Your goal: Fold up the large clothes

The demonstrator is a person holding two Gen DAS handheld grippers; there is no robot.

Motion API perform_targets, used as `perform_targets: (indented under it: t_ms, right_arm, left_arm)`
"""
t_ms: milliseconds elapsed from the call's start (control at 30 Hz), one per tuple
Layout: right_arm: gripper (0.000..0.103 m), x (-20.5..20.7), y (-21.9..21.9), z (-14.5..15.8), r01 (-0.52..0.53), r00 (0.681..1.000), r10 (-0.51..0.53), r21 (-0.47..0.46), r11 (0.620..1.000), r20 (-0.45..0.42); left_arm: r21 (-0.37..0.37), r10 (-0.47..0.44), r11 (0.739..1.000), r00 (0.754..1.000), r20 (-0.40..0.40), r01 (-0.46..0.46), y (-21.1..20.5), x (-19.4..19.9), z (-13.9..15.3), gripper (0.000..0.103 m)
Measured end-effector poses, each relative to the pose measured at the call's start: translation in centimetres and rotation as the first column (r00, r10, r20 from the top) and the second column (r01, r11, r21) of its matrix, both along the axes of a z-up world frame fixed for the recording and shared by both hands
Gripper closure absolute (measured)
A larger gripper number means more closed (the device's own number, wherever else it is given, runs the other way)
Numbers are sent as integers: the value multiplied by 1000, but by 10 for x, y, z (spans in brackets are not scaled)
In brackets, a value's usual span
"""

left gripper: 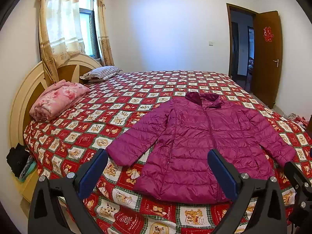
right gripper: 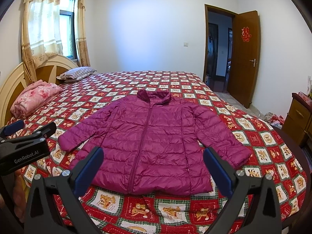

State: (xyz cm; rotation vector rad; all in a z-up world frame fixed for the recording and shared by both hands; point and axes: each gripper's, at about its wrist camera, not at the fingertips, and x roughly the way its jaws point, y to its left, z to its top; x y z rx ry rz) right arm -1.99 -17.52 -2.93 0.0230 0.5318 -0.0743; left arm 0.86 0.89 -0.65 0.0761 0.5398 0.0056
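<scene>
The left tongs [left gripper: 158, 161] hang spread wide above the near edge of the bed, their blue-padded black fingers [left gripper: 93, 173] pinching nothing. One finger sits just off the cuff of the near sleeve, the other over the lower front of the garment. The right tongs [right gripper: 153, 159] are likewise spread and empty, straddling the hem from above; whether either pair touches the fabric cannot be told.

Between and beyond them lies the magenta quilted puffer jacket [right gripper: 148, 136], flat and zipped, front up, collar toward the far edge of the bed and hem toward the near edge. Both sleeves angle outward and down.

It rests on a red patchwork bedspread with teddy-bear squares [right gripper: 195, 85]. Toward the headboard end, a folded pink floral blanket [left gripper: 58, 101] sits near the cream and brown curved wooden headboard [left gripper: 21, 97], with a striped grey pillow [left gripper: 101, 73] in the far corner.
</scene>
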Motion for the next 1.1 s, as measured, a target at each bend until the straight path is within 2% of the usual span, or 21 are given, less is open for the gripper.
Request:
perform_targets:
  t_ms: [1100]
  right_arm:
    - [0,2,-2,-7,-3,1000,3,25,1000,-21]
  left_arm:
    - [-2,3,1000,1000,-2,-3,1,-1,-2,1]
